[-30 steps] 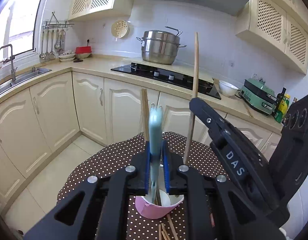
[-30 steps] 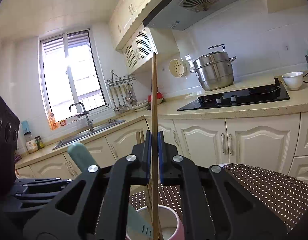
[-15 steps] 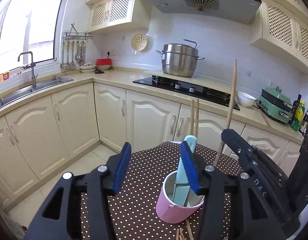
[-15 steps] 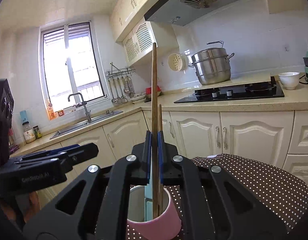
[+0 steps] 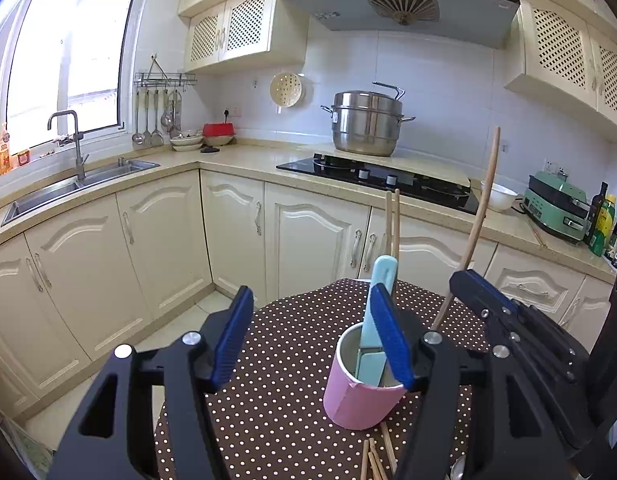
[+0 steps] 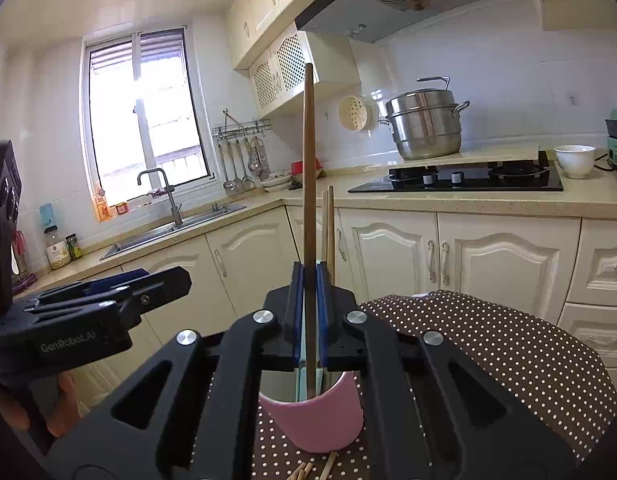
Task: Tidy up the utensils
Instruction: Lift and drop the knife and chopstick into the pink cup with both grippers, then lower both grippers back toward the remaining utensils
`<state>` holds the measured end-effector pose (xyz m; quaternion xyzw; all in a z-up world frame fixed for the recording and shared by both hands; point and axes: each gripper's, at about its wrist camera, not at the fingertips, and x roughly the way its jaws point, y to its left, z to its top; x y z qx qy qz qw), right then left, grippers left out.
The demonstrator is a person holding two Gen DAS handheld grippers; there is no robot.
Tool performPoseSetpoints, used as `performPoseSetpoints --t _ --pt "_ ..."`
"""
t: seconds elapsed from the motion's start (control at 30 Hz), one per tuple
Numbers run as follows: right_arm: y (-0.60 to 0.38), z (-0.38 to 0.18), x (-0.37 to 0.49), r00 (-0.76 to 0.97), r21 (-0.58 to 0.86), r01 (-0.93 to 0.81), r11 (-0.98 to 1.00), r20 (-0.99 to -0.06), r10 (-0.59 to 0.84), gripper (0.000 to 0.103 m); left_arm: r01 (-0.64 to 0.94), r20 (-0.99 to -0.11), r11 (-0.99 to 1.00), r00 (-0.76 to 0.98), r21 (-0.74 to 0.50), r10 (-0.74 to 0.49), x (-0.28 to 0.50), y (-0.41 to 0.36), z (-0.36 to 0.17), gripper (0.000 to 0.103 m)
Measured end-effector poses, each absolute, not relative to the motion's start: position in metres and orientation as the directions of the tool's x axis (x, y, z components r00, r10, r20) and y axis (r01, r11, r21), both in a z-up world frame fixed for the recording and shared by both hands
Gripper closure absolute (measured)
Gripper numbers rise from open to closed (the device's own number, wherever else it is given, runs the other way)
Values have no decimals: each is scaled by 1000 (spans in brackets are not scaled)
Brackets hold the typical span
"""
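Note:
A pink cup [image 5: 360, 388] [image 6: 312, 420] stands on the dotted brown tablecloth [image 5: 284, 364]. In it stand a light blue utensil [image 5: 382, 280] and two chopsticks [image 5: 392, 220] [image 6: 329, 232]. My left gripper [image 5: 312, 332] [image 6: 160, 280] sits just short of the cup. Its jaws are opening and nothing is pressed between them. Its right pad overlaps the blue handle in the left wrist view. My right gripper [image 6: 309, 312] [image 5: 460, 280] is shut on a long wooden stick [image 6: 308, 160] [image 5: 484, 208] held upright, and the stick's lower end dips into the cup.
Loose chopsticks [image 5: 374, 460] [image 6: 308, 468] lie on the cloth at the near side of the cup. Beyond the table run cream cabinets, a counter with a black hob [image 5: 376, 178], a steel pot [image 5: 366, 124] and a sink [image 5: 80, 186].
My left gripper let go of the blue utensil, which now stands in the cup, and its jaws spread wide as it drew back. The right gripper lowered the stick into the cup.

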<state>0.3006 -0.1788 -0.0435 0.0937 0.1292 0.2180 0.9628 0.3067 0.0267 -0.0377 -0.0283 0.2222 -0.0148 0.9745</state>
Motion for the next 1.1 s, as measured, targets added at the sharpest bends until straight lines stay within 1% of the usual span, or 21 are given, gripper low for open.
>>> performPoseSetpoints --t 0.2,0.27,0.33,0.37,0.4,0.57,0.77,0.9,0.97,1.07,1.1 --pt "-179 -42 290 869 240 -385 891 -232 438 95 19 -432 998 901 -63 -45 292 28 -34 42" --pt "-179 -41 285 869 239 -380 894 -240 433 91 21 -431 998 901 -65 -47 287 28 -32 41" --pt "-181 -39 280 872 238 -376 896 -237 429 68 22 -432 998 901 -66 -49 285 29 -32 41" --pt "-182 -38 277 874 239 -372 897 -235 425 62 24 -434 998 900 -66 -50 282 28 -32 41" --pt "-183 -37 274 875 238 -369 898 -235 422 59 26 -435 997 899 -67 -53 279 28 -31 41" --pt "-191 -33 258 879 234 -351 907 -252 405 59 42 -453 997 889 -70 -69 263 29 -34 41" --pt "-203 -36 242 875 222 -323 920 -301 379 57 72 -526 994 844 -82 -104 253 26 -48 41" --pt "-208 -45 233 861 204 -311 928 -354 366 54 104 -600 992 790 -66 -123 248 21 -66 41" --pt "-210 -51 231 842 188 -303 934 -406 355 52 118 -665 992 738 -37 -113 248 18 -81 41" --pt "-212 -62 228 820 165 -287 944 -467 331 52 162 -746 987 655 -18 -122 248 11 -104 41" --pt "-214 -68 227 805 163 -282 945 -497 326 52 173 -761 985 636 -17 -125 247 10 -113 41"
